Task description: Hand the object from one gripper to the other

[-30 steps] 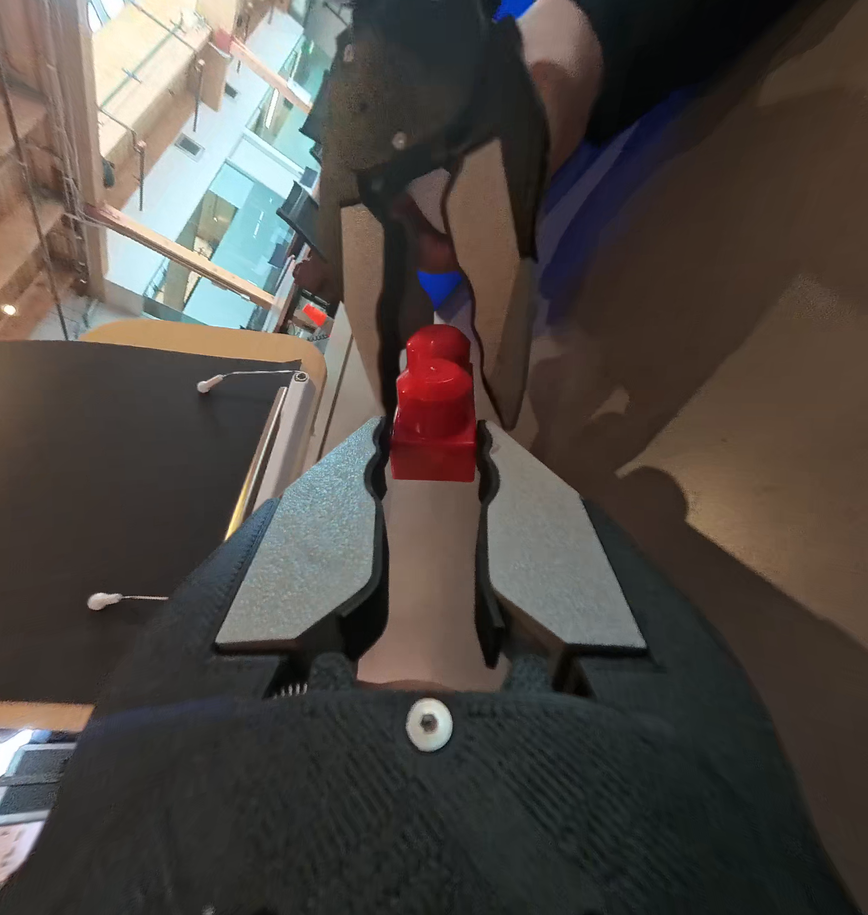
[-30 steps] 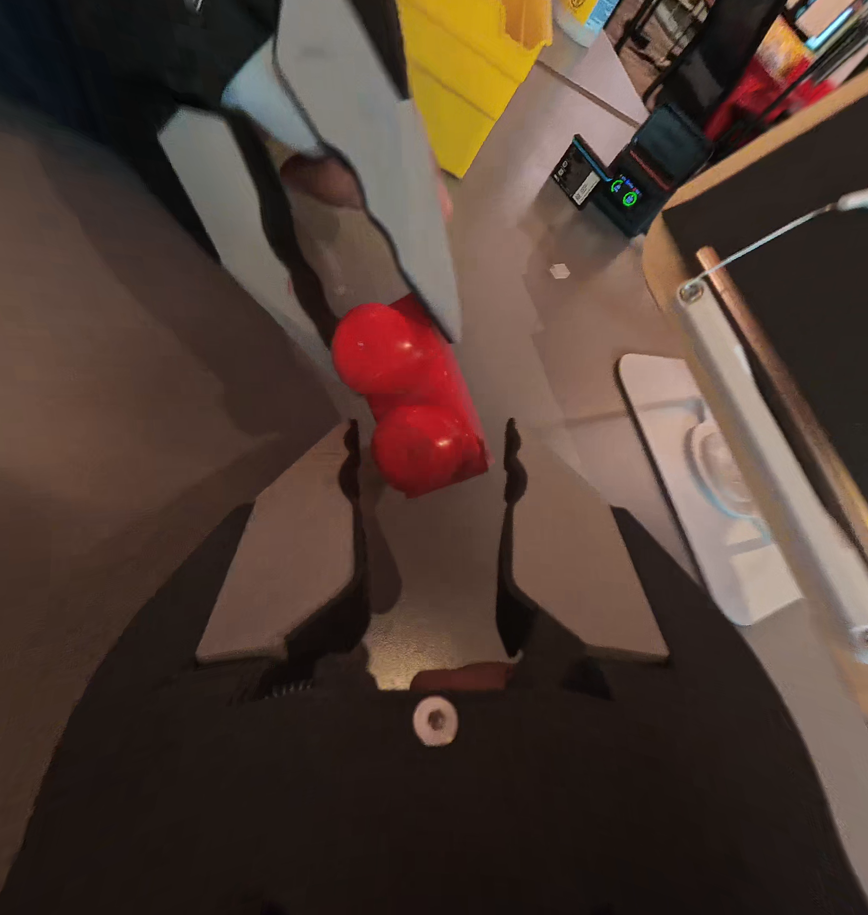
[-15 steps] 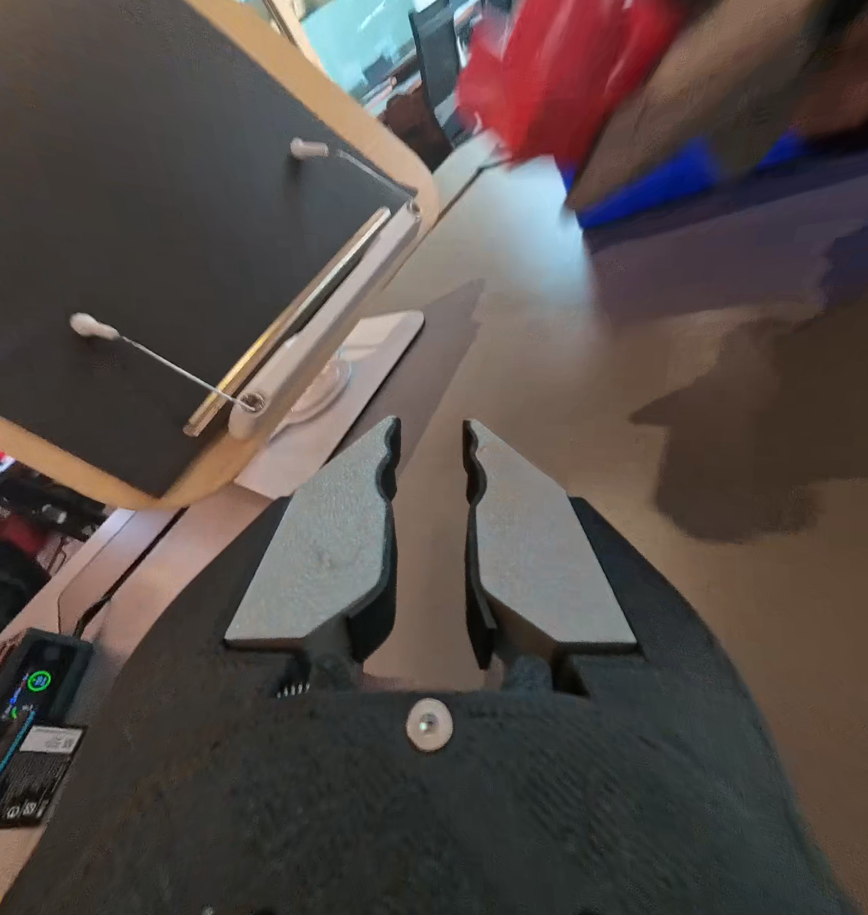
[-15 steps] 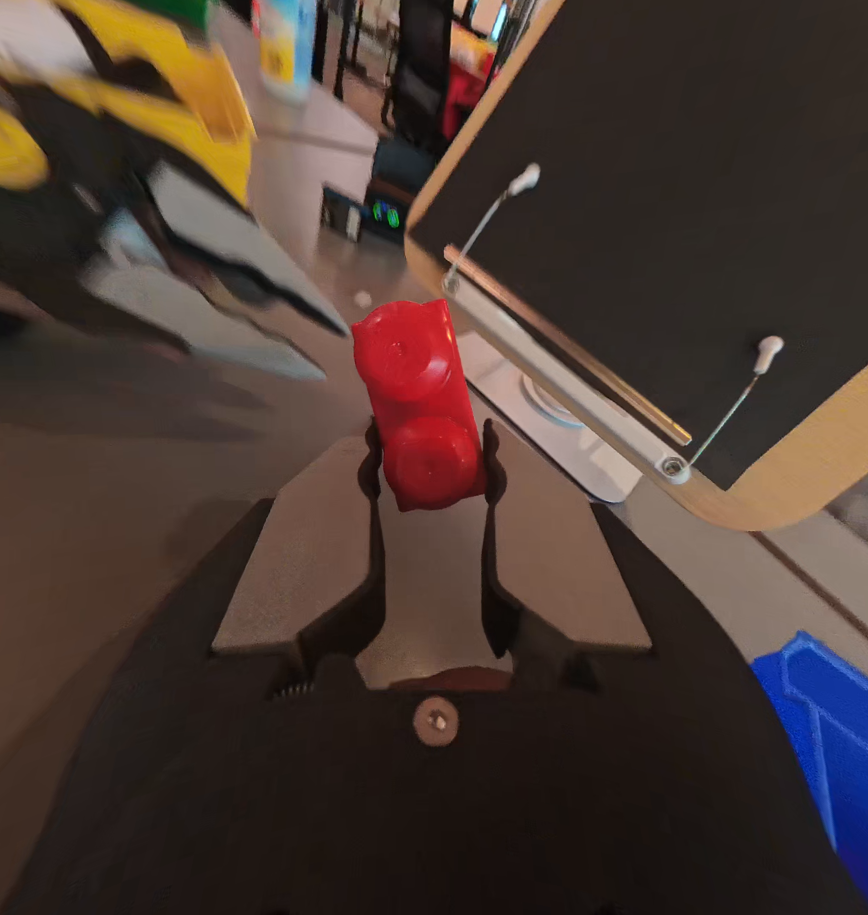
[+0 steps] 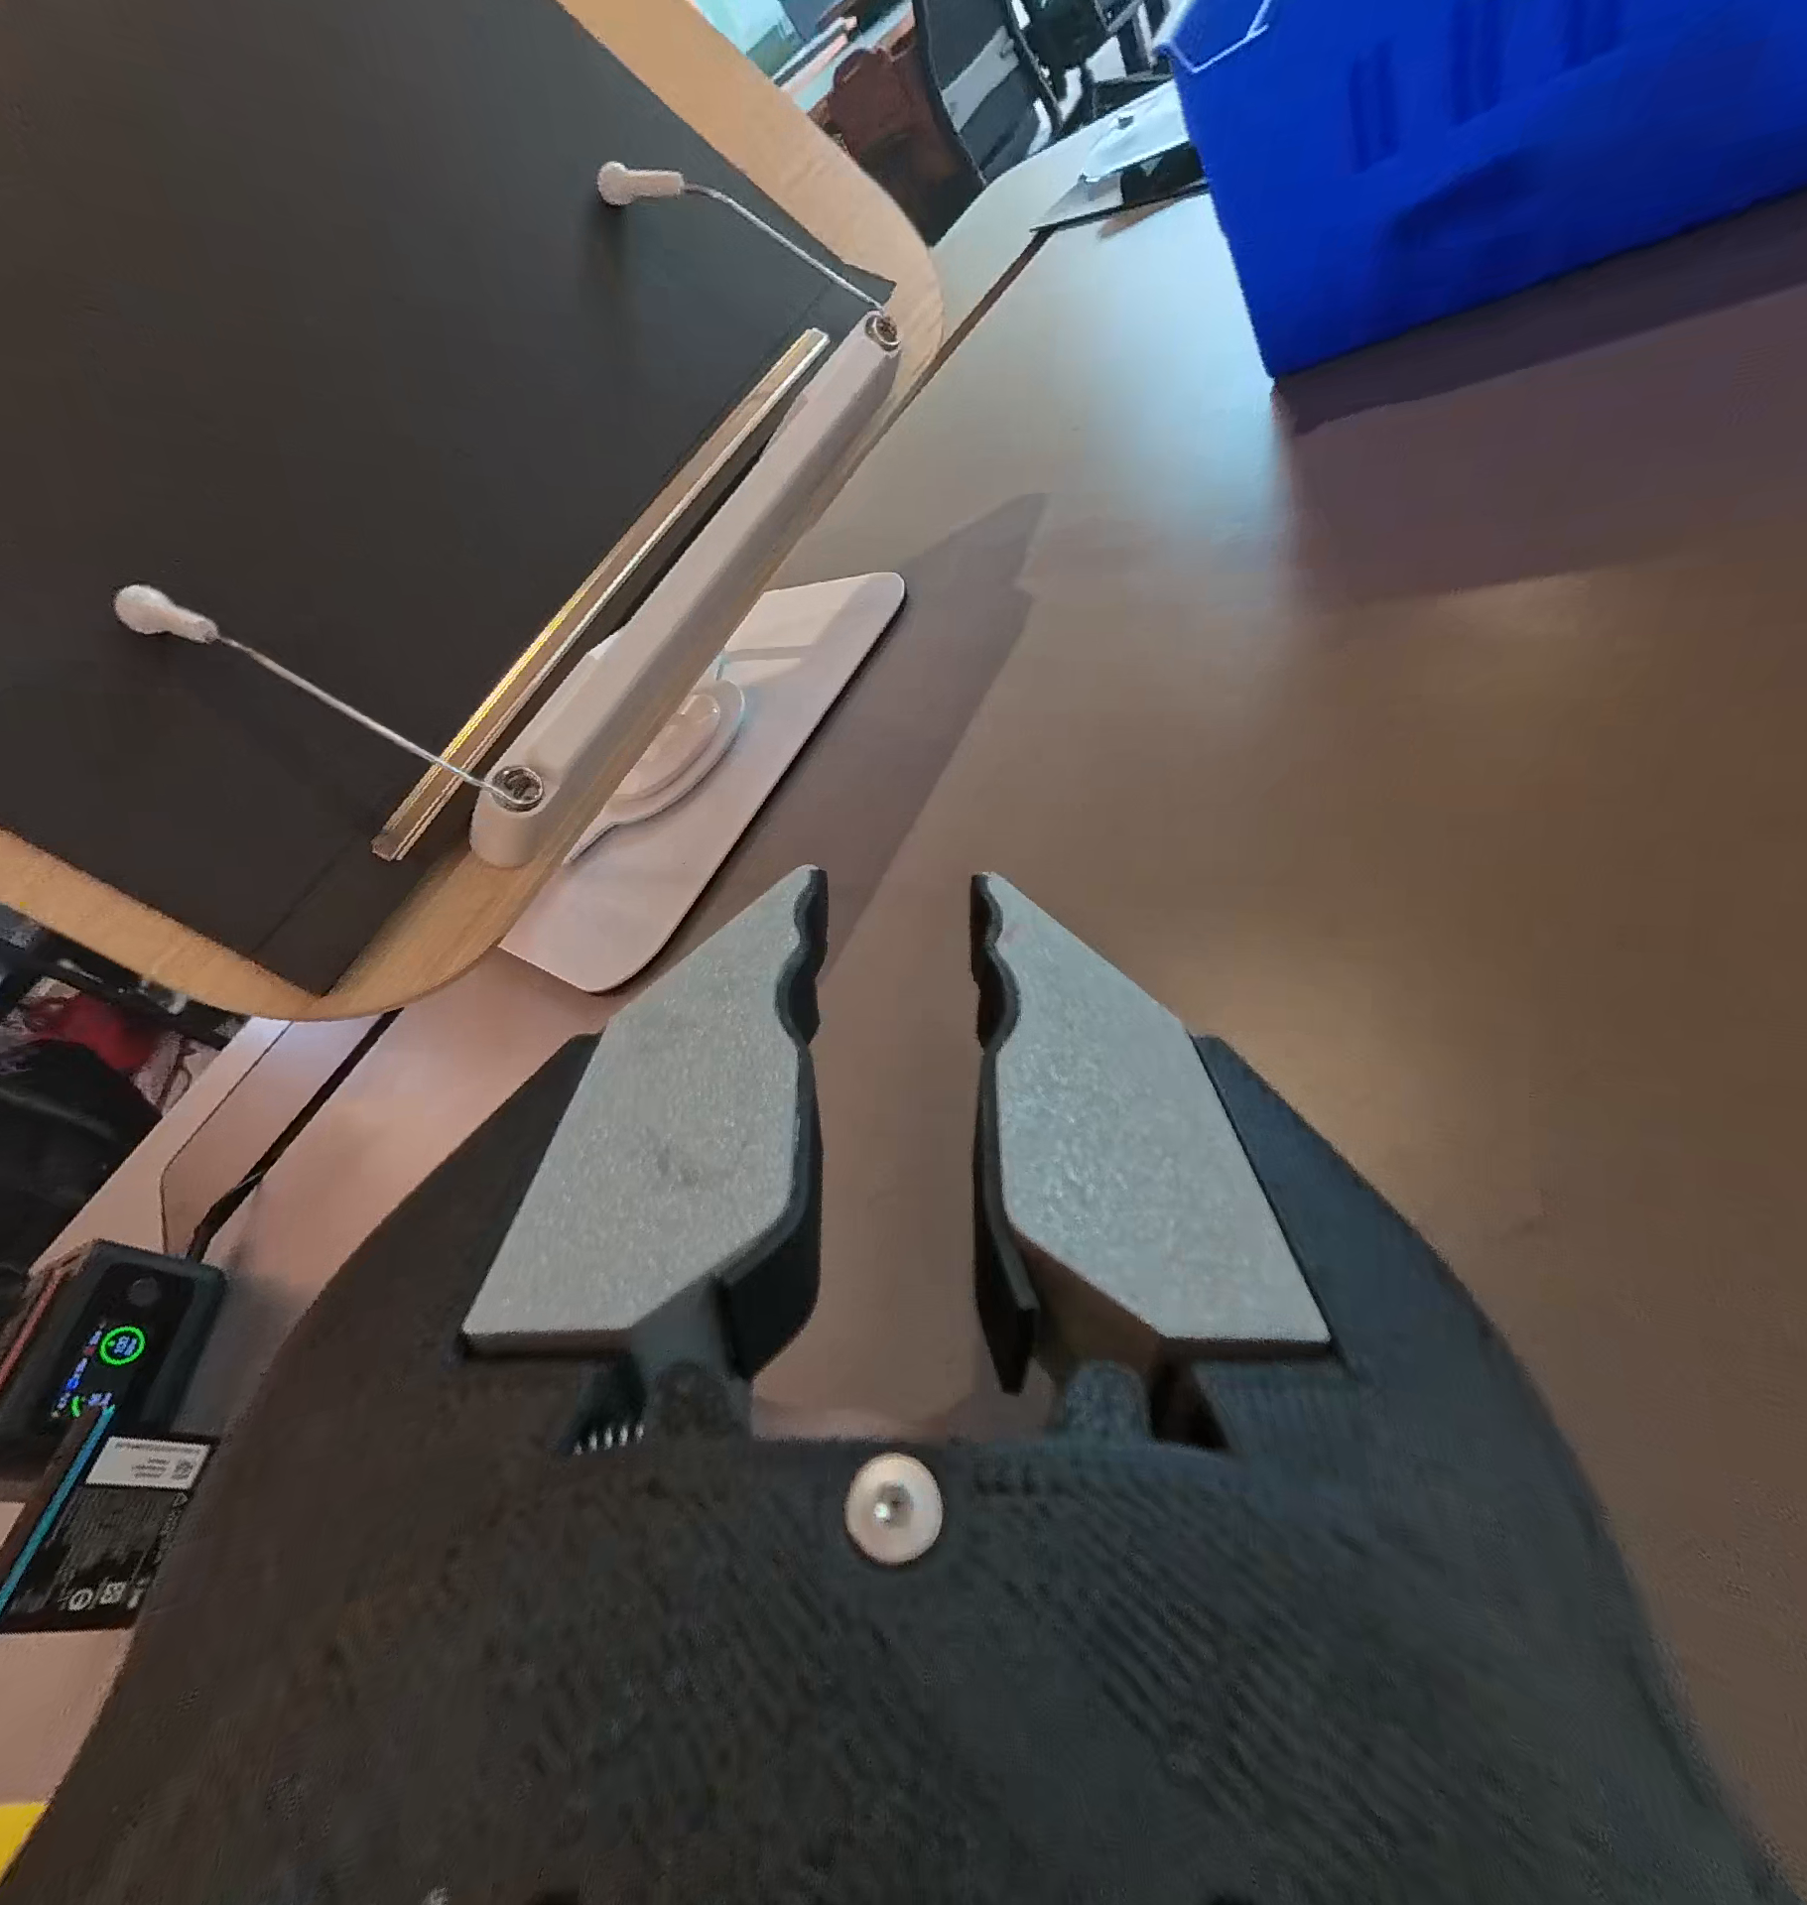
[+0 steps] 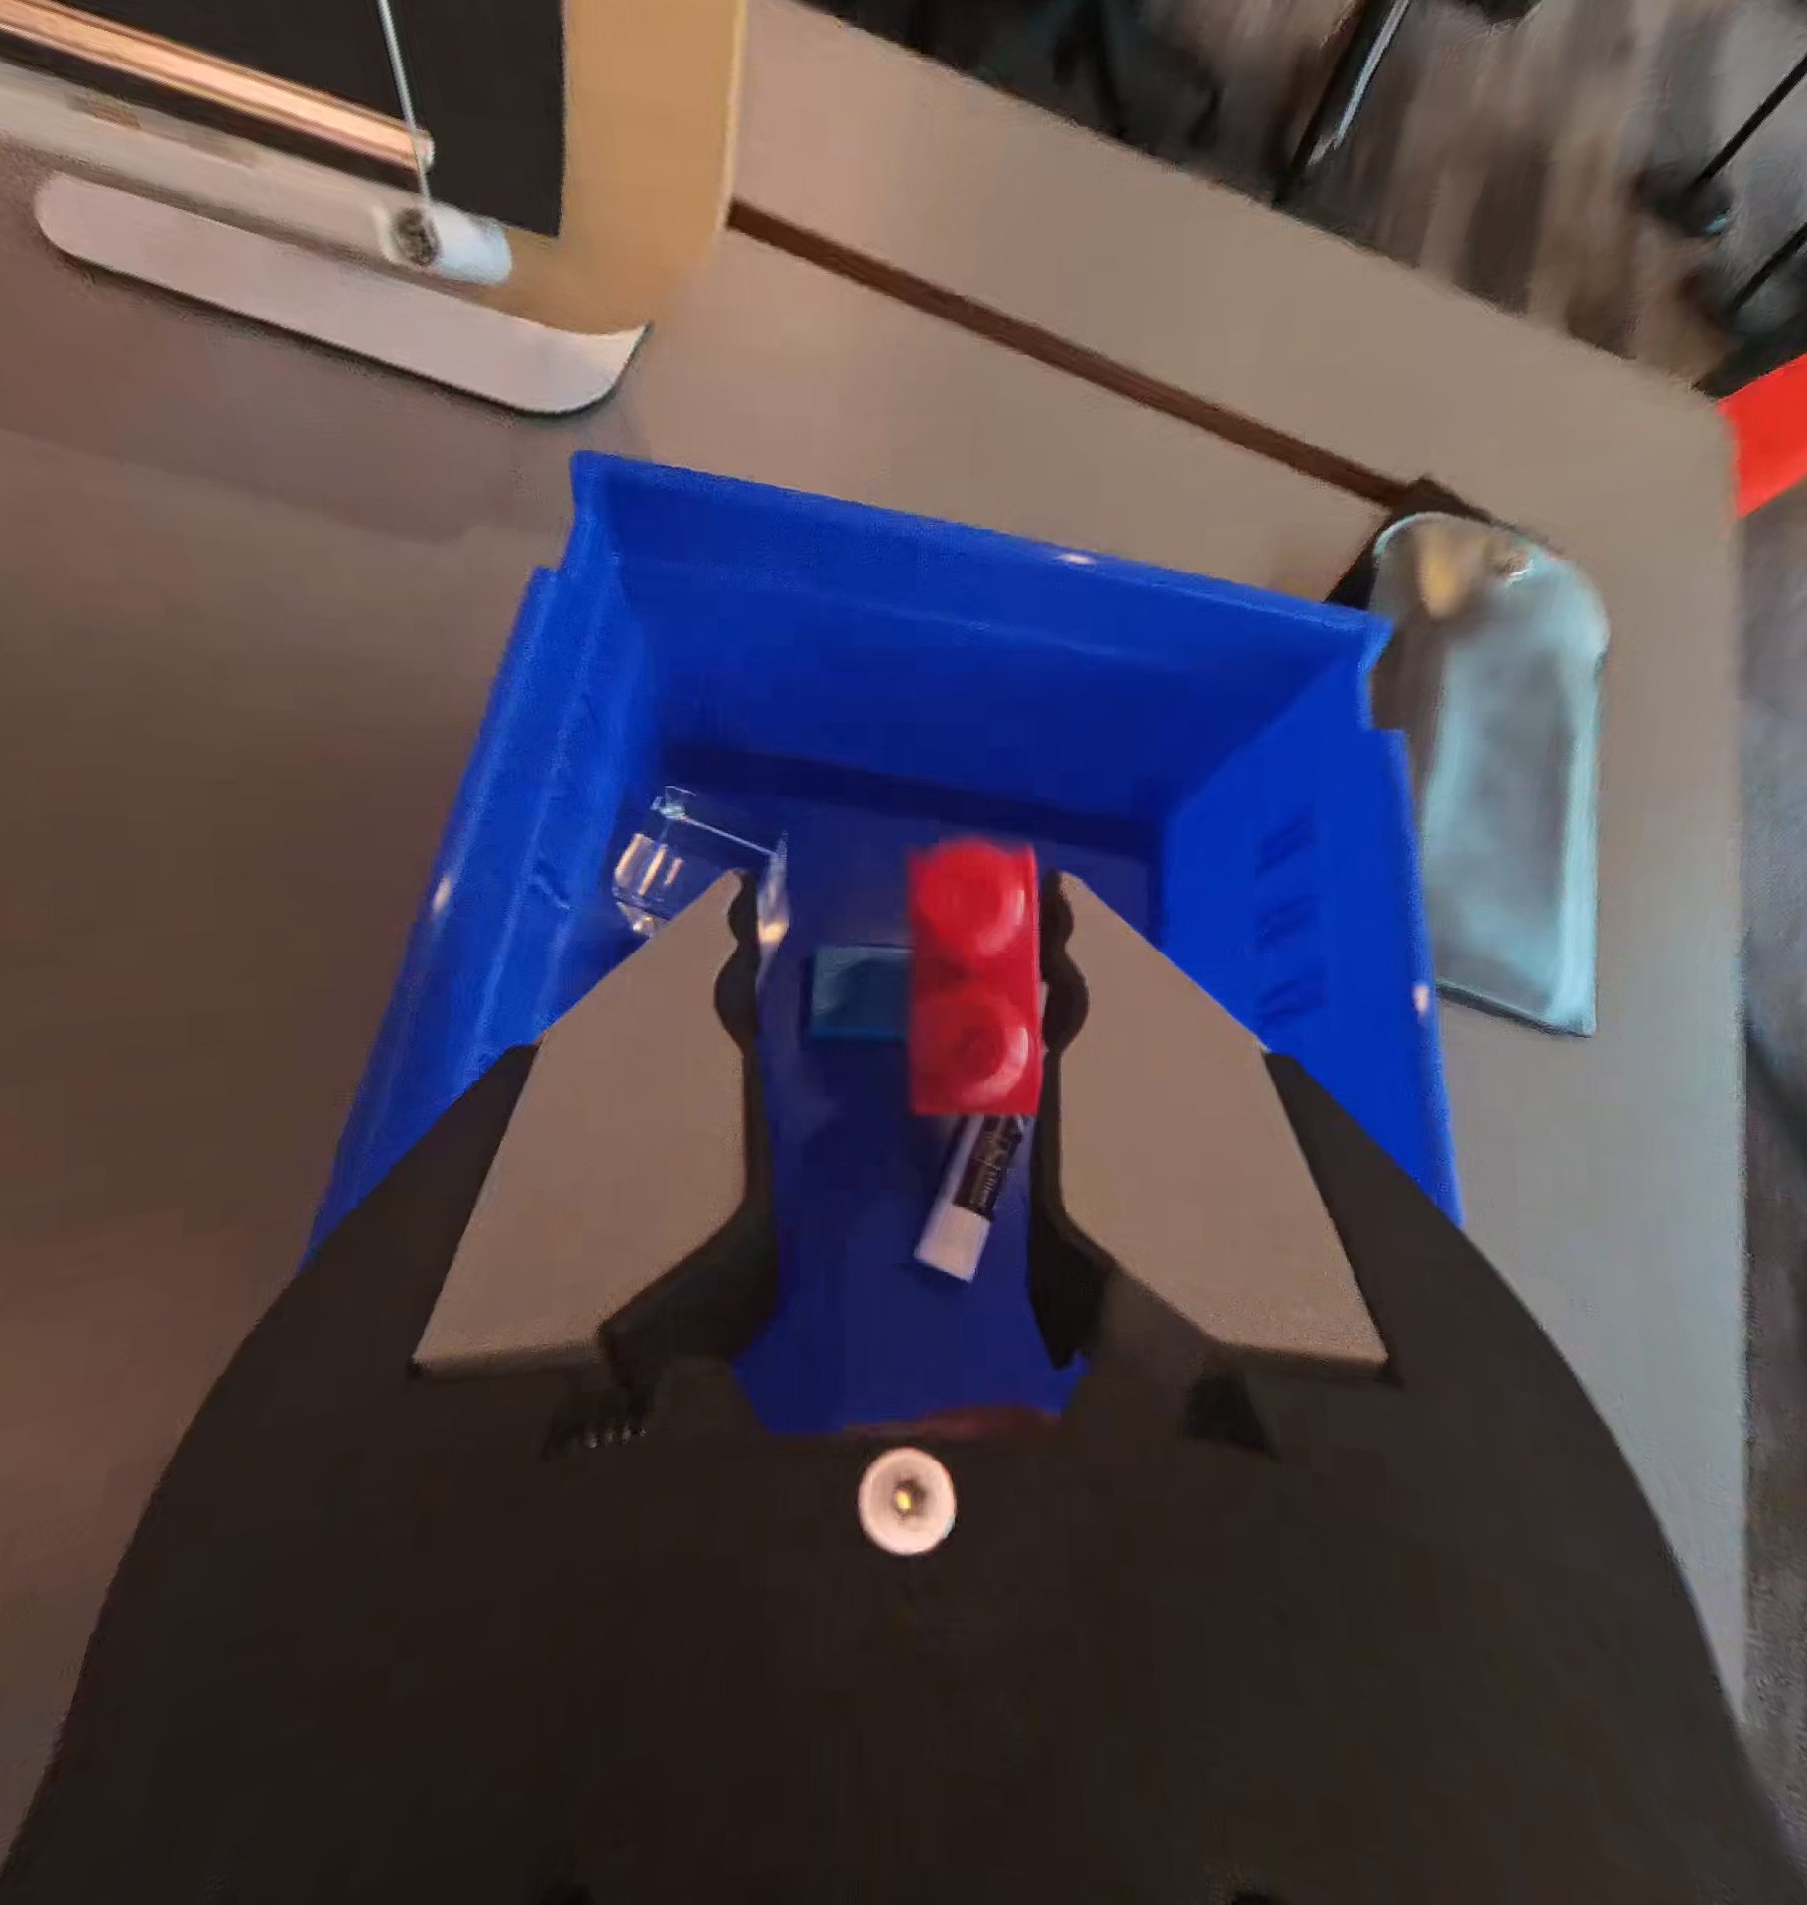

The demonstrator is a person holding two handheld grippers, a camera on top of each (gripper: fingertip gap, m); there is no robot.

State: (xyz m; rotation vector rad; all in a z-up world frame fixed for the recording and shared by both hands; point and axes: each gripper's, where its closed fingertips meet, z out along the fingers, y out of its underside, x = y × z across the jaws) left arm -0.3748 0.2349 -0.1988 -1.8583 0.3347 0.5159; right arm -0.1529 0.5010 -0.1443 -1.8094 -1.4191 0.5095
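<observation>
In the right wrist view, my right gripper (image 6: 894, 897) hangs over an open blue bin (image 6: 981, 639) with its jaws spread wide. A red two-stud brick (image 6: 973, 979) sits between them, close against the right finger and well clear of the left one; I cannot tell whether it touches the bin floor. In the left wrist view, my left gripper (image 5: 897, 907) is open and empty, low over the brown table. The same blue bin (image 5: 1497, 155) stands far off at the upper right there. Neither gripper shows in the other's view.
The bin holds a clear plastic piece (image 6: 662, 876), a small blue block (image 6: 858, 990) and a white-capped tube (image 6: 971, 1196). A silver pouch (image 6: 1497, 773) lies right of the bin. A black board on a white stand (image 5: 363, 412) and a small lit device (image 5: 95, 1350) are at the left. The grippers' ends are close to 35 centimetres from one another. The silver pouch (image 6: 1497, 773) is about 25 centimetres from my right fingertips.
The red brick passed from my left gripper to my right one. The left gripper drew away empty. The right gripper carried the brick over the blue bin and opened wide.
</observation>
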